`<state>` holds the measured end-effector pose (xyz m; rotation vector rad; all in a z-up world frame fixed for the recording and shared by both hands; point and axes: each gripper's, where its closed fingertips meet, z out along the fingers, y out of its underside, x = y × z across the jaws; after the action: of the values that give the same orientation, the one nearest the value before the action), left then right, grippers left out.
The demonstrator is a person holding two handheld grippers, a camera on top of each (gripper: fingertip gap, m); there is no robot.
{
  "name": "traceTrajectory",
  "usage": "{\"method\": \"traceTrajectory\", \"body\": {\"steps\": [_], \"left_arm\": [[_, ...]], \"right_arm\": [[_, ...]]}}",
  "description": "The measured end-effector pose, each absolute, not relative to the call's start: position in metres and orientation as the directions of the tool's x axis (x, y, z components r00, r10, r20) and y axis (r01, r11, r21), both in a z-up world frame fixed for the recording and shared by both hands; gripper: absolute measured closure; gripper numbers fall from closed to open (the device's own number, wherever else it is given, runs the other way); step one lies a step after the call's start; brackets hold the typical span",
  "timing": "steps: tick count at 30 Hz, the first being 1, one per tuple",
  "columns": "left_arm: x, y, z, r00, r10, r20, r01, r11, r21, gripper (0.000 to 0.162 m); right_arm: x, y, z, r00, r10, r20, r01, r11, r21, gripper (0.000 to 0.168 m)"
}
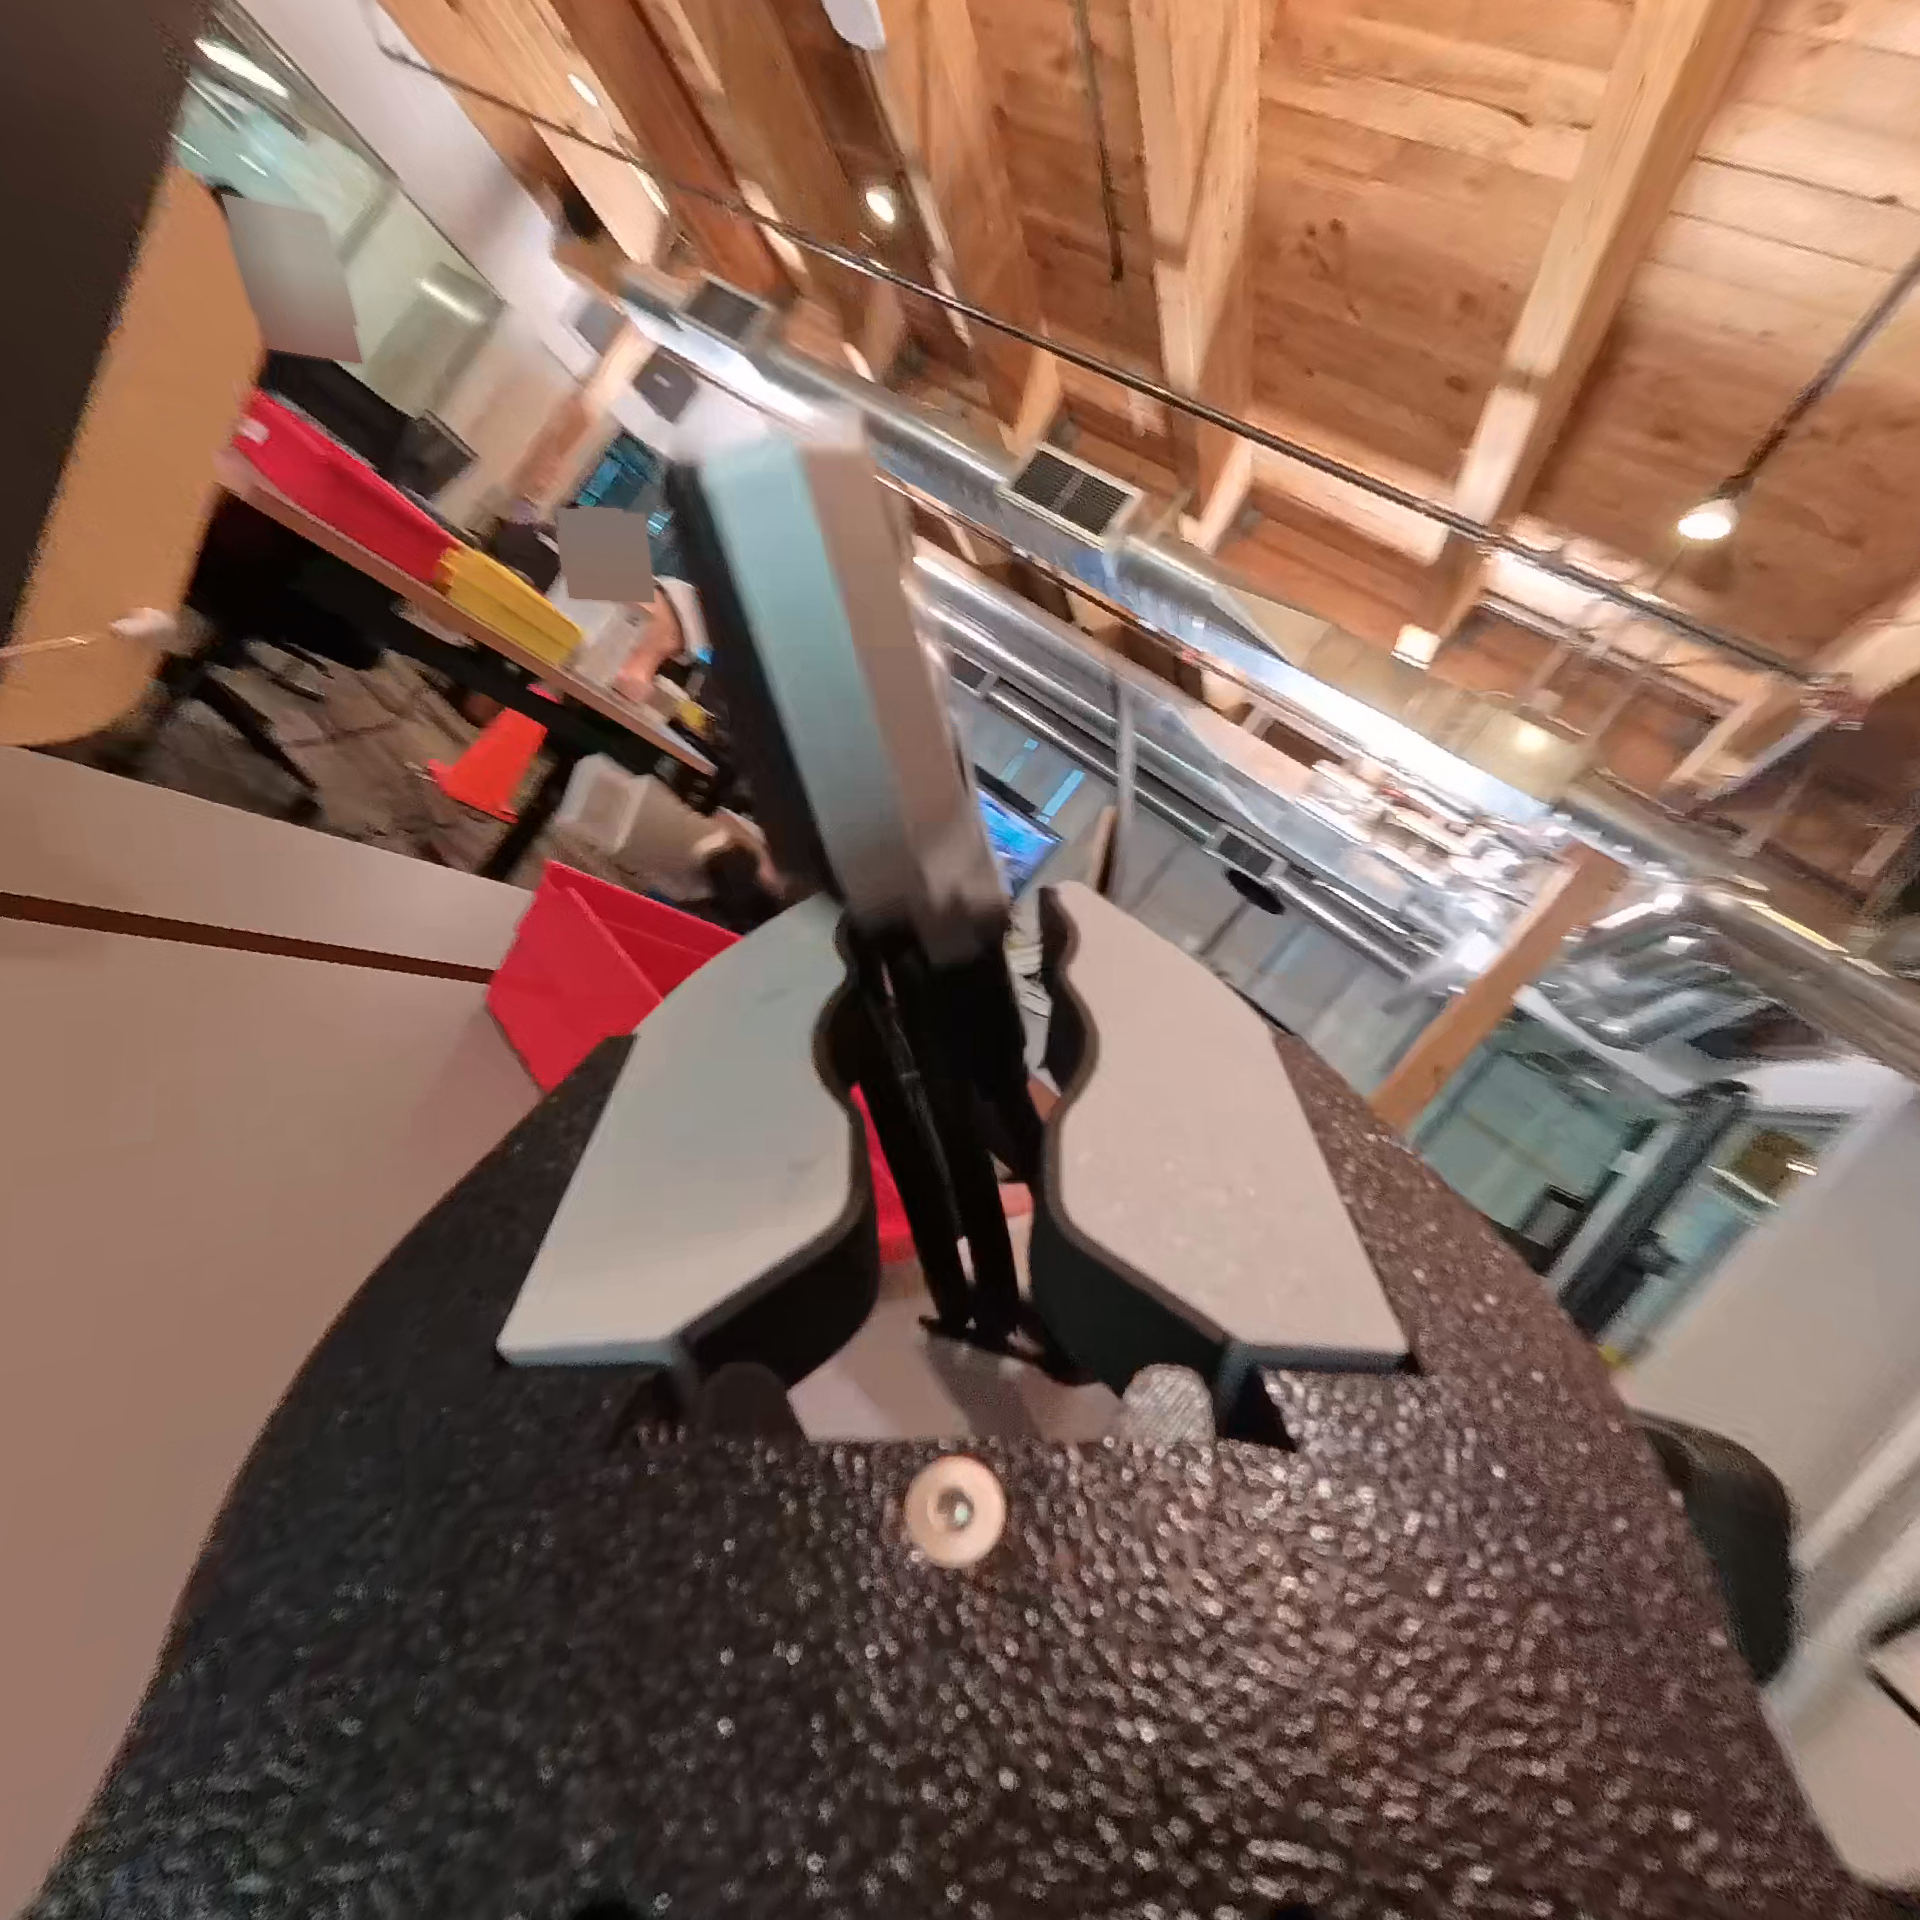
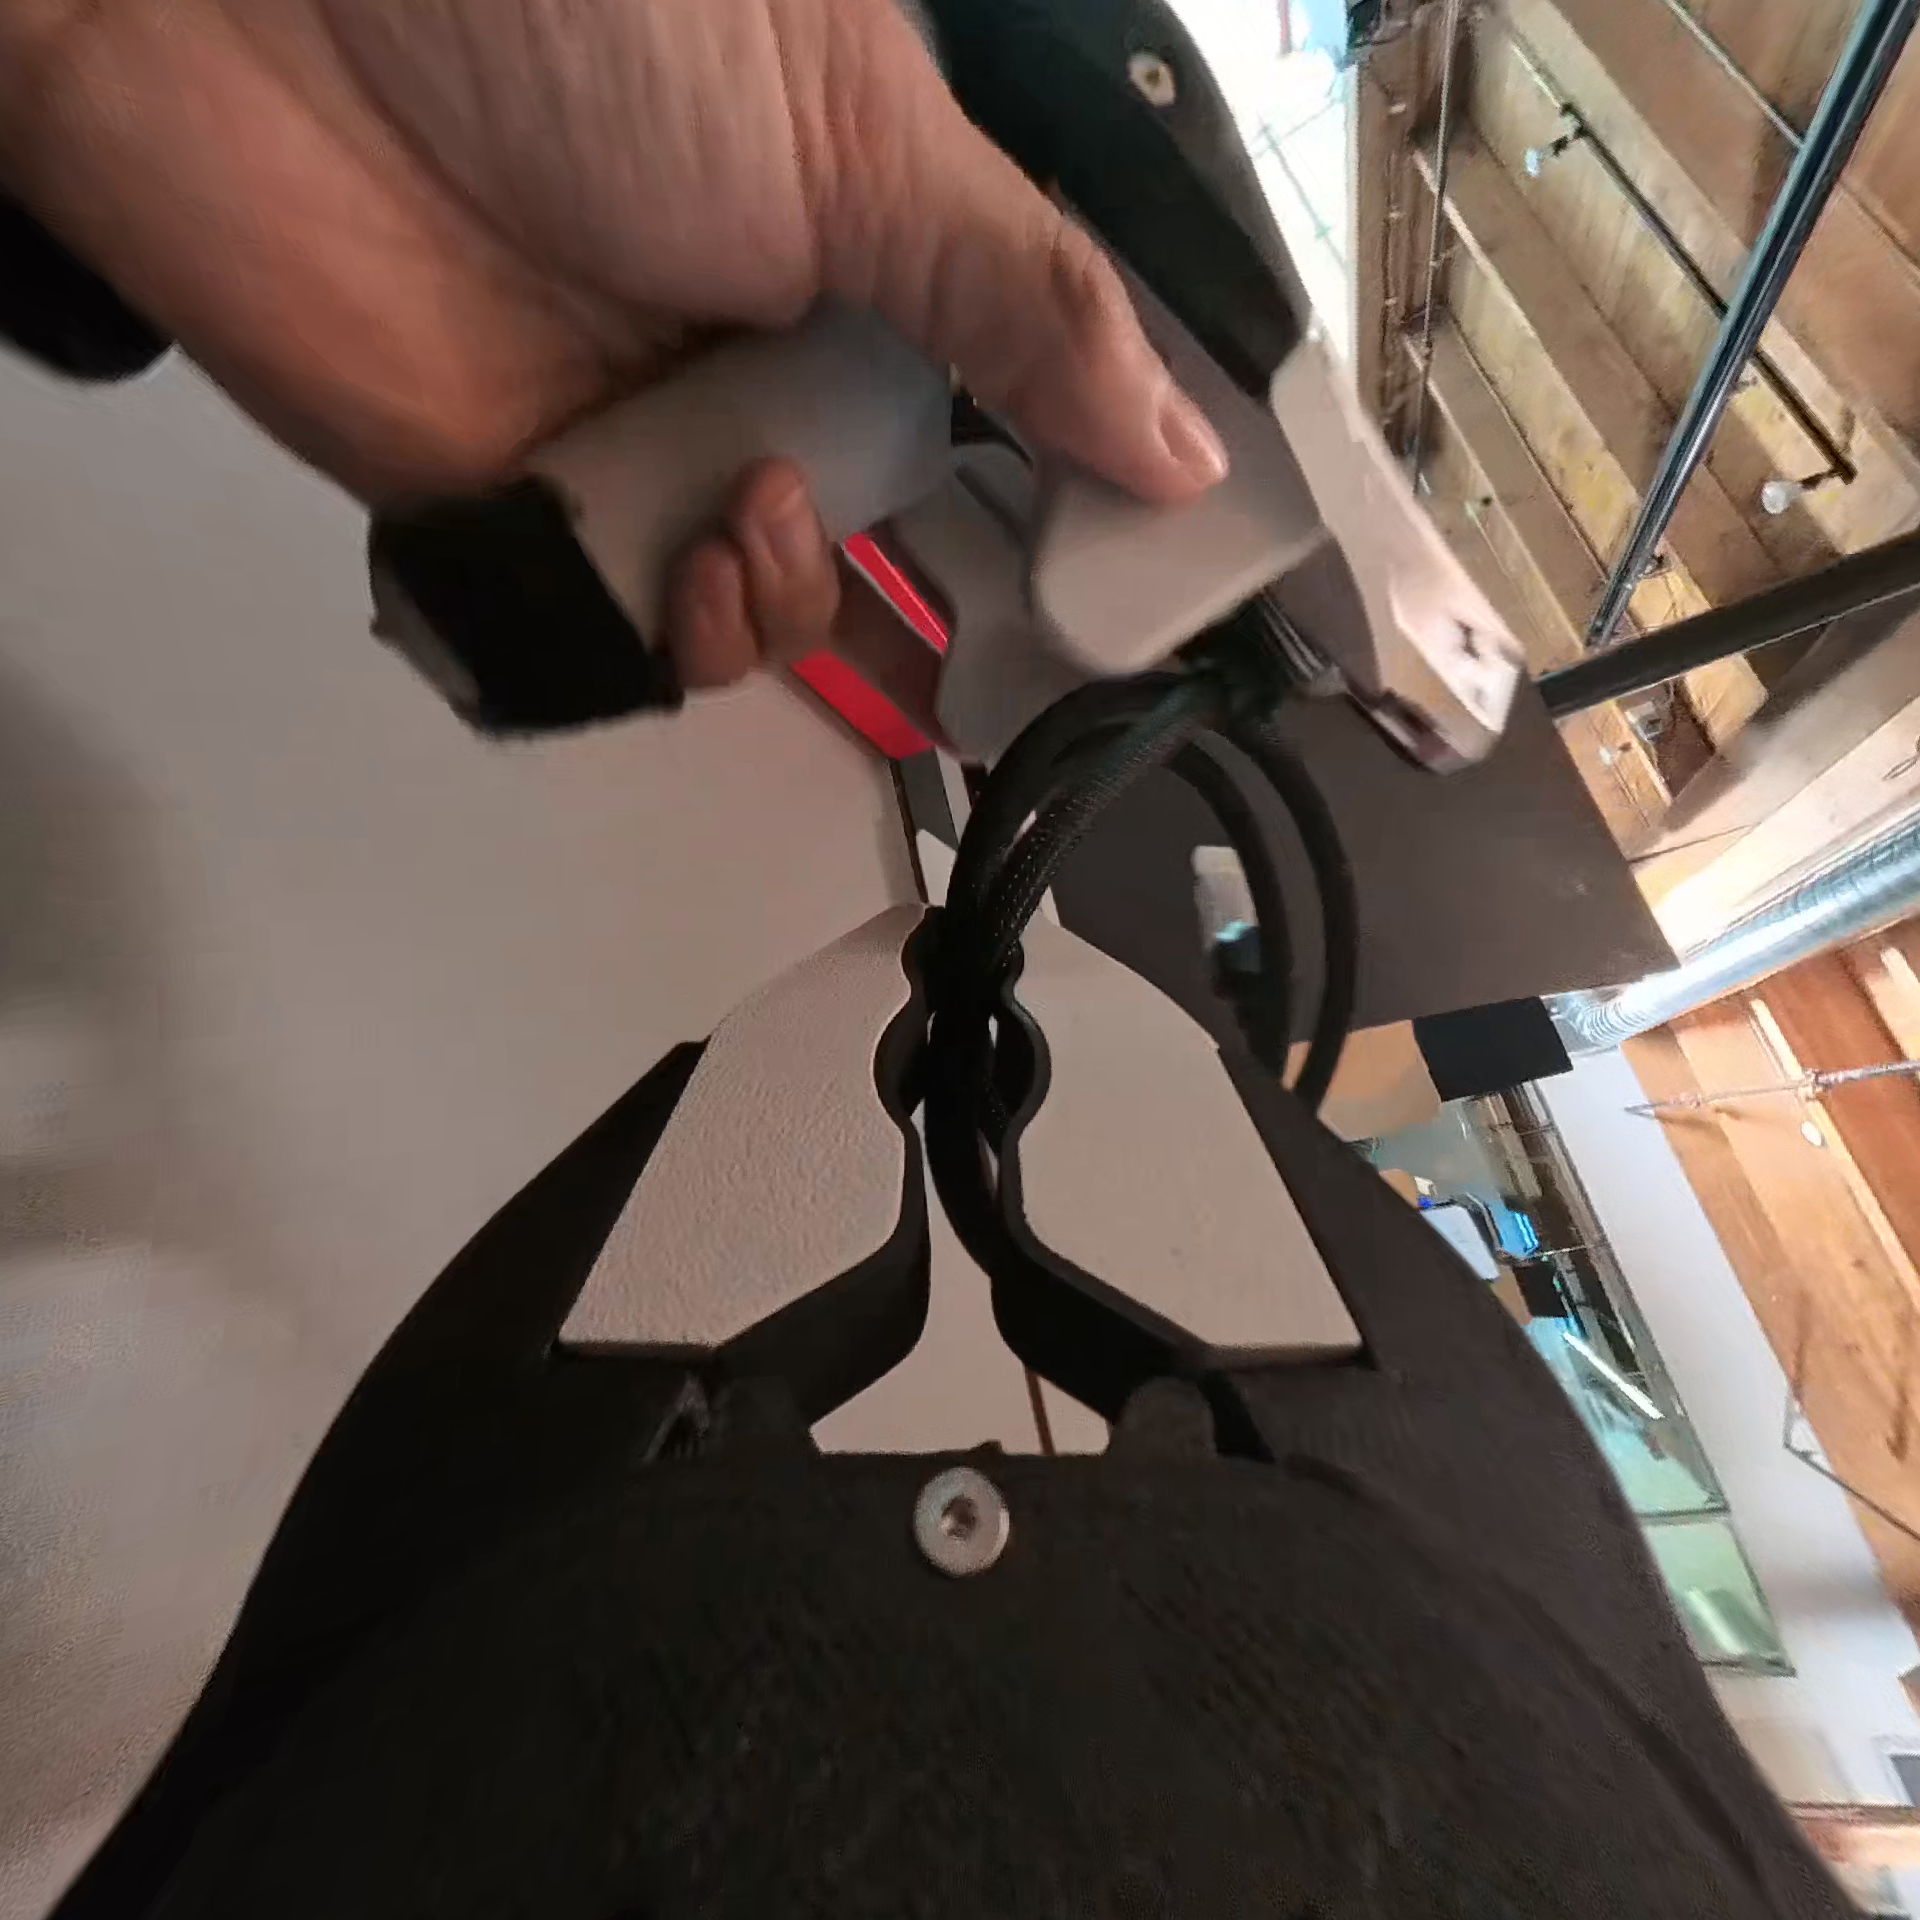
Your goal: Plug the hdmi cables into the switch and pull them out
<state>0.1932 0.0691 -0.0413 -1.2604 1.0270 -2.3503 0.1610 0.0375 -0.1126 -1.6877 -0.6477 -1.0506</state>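
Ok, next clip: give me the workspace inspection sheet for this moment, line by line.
Surface: pale tabletop with a dark seam, seen only at the edge of view.
Job's things: grey switch held in the air, tilted up toward the ceiling.
Clutter: red bin beside the table; orange cone on the floor beyond.
Grippers: left gripper shut on the switch's lower end; right gripper shut on the cables; a hand grips the left gripper's handle.
Cables: black cables loop from the switch end into the right jaws; whether they are plugged in cannot be told.
Surroundings: wooden ceiling, metal duct.
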Motion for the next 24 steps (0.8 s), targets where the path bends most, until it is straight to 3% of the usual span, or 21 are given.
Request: {"method": "traceTrajectory", "body": {"steps": [8, 10, 14, 19, 24], "left_arm": [[0.184, 0.050, -0.055, -0.682, -0.359, 0.637, -0.346, -0.609, -0.714, 0.116], [0.191, 0.050, -0.065, -0.640, -0.385, 0.665, -0.359, -0.616, -0.701, 0.124], [0.200, 0.049, -0.077, -0.601, -0.323, 0.731, -0.397, -0.674, -0.624, 0.127], [0.217, 0.061, -0.102, -0.502, -0.345, 0.793, -0.341, -0.764, -0.549, 0.127], [0.221, 0.065, -0.103, -0.473, -0.445, 0.760, -0.225, -0.773, -0.593, 0.127]], "right_arm": [[0.164, 0.010, -0.109, 0.326, 0.128, 0.937, 0.873, -0.420, -0.246, 0.161], [0.160, 0.009, -0.111, 0.309, 0.164, 0.937, 0.889, -0.399, -0.224, 0.161], [0.165, 0.007, -0.128, 0.498, 0.183, 0.847, 0.819, -0.420, -0.391, 0.160], [0.167, 0.005, -0.123, 0.756, 0.036, 0.653, 0.599, -0.441, -0.668, 0.101], [0.165, 0.024, -0.104, 0.883, -0.126, 0.452, 0.383, -0.362, -0.850, 0.097]]}}
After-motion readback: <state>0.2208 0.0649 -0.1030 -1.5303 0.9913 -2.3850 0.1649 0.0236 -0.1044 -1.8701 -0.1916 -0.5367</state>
